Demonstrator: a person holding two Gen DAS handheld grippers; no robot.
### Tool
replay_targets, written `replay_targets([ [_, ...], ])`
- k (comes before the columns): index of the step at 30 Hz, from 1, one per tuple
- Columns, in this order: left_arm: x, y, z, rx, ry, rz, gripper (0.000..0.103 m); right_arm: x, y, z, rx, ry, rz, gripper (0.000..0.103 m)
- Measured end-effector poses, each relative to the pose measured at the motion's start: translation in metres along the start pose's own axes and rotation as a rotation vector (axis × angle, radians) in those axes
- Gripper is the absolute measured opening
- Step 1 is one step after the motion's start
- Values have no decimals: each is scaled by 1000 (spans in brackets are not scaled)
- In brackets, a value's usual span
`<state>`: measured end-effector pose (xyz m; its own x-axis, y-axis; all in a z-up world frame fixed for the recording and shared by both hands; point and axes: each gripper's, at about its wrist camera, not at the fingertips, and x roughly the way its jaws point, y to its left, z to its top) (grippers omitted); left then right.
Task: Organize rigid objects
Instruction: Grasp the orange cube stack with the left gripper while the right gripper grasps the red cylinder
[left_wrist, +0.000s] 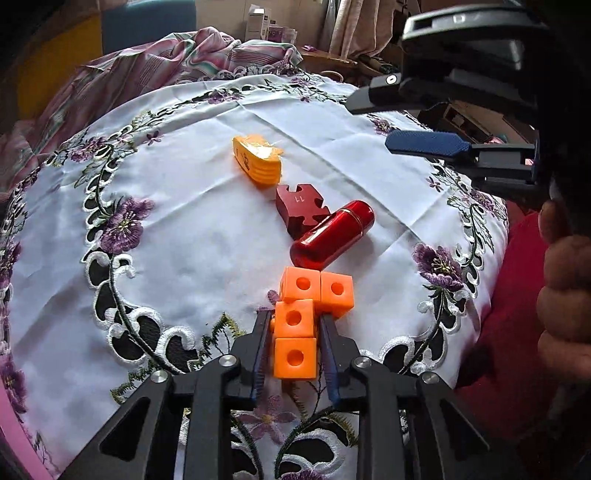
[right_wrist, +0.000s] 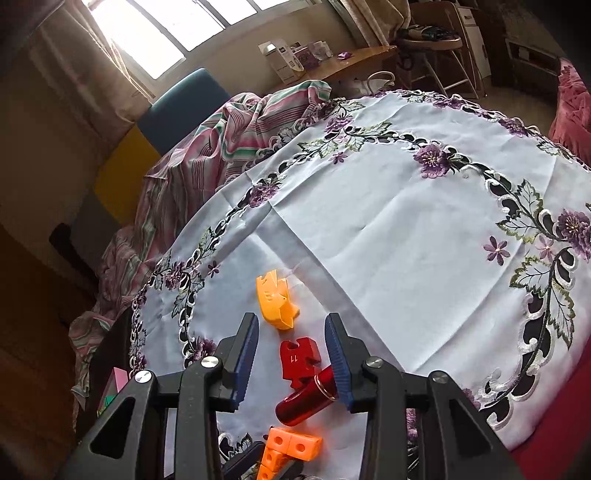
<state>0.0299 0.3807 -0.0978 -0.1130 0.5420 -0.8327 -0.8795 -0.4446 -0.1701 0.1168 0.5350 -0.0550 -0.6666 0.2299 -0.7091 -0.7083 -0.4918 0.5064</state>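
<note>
Left hand-held gripper (left_wrist: 294, 325) is clamped on the orange cubes (left_wrist: 301, 314), right hand-held gripper (right_wrist: 291, 354) narrow and empty; next, lift cubes clear of the red capsule (left_wrist: 332, 234).

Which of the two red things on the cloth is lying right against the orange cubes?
The glossy red cylinder; the flat red notched block lies beyond it, farther away.

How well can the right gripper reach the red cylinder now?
Probably yes: the right gripper is open above the red cylinder, with nothing over it, though the red block touches its far end.
</note>
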Motion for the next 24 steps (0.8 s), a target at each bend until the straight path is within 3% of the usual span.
replay_targets([
  [8, -27, 39, -31, -100, -39, 101, 26, 22, 7, -8, -45, 123, -5, 38],
  [14, -39, 49, -51, -110, -60, 134, 26, 39, 18, -20, -134, 207, -77, 52],
  [18, -39, 50, -52, -112, -70, 129, 26, 41, 20, -20, -172, 199, -139, 76],
  [24, -37, 53, -51, -122, -75, 110, 26, 53, 27, -28, -258, 252, -196, 77],
])
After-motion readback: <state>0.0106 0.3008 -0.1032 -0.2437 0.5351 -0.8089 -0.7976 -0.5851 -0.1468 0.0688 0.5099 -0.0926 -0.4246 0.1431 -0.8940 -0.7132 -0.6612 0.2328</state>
